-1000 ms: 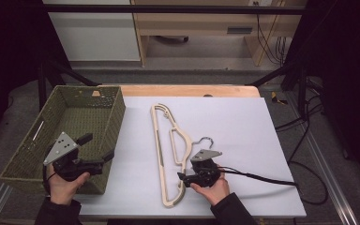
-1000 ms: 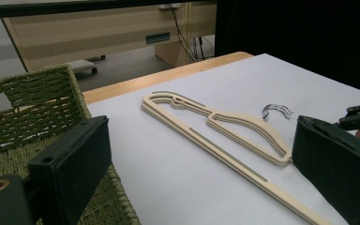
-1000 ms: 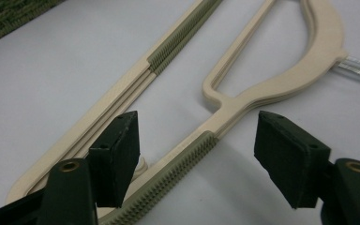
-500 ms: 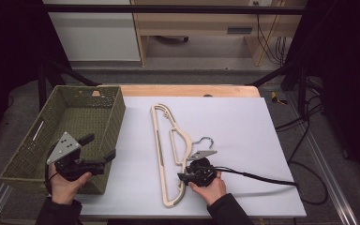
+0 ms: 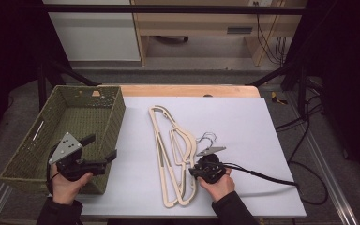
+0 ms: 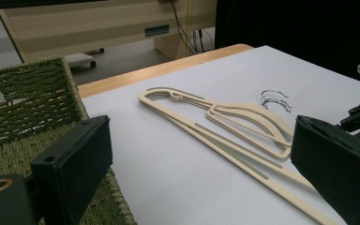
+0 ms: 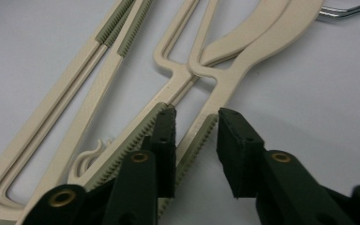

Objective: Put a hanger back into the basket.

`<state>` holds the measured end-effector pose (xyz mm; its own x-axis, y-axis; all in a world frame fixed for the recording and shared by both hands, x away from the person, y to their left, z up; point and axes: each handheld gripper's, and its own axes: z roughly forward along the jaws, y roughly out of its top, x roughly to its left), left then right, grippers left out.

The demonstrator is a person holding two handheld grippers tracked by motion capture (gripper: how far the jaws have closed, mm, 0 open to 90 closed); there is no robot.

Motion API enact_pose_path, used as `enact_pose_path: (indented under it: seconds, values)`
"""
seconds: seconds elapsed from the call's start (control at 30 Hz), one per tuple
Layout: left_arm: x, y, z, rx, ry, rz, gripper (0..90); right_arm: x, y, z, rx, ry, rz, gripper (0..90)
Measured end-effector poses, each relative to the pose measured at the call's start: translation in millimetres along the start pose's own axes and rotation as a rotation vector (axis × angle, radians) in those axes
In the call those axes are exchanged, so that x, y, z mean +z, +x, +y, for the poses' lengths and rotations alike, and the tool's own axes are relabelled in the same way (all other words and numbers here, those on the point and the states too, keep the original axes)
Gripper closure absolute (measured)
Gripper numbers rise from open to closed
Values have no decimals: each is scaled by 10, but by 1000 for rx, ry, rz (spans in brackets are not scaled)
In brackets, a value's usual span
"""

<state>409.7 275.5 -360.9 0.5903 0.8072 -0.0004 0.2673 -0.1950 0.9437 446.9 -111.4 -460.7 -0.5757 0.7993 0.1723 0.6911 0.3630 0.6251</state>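
Hanger arm (image 7: 201,136) between right tongs (image 7: 194,124), jaws just closing, not pressing

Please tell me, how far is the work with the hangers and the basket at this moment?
Done: nothing yet; both hangers lie stacked on the white table, and the basket shows nothing inside. In hand: the right gripper has just been closing around one hanger's arm, with a gap remaining. Left: probably gripping and moving them. The left gripper hovers open.

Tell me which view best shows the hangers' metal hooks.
High view: both wire hooks lie in full on the white table. The left gripper view shows them small and distant; the right gripper view catches one shank at its edge.
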Motion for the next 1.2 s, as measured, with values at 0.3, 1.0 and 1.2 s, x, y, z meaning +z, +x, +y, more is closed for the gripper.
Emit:
enact_pose_path:
  seconds: [0.3, 1.0, 1.2]
  values:
    - [19, -18, -5, 4, 6, -4, 60, 38, -1, -14, 8, 23, -5, 682]
    - [68, -86, -9, 14, 17, -15, 64, 16, -170, -31, 127, 43, -12, 800]
    - [85, -98, -14, 18, 23, -16, 66, -25, -196, -30, 128, 43, 6, 802]
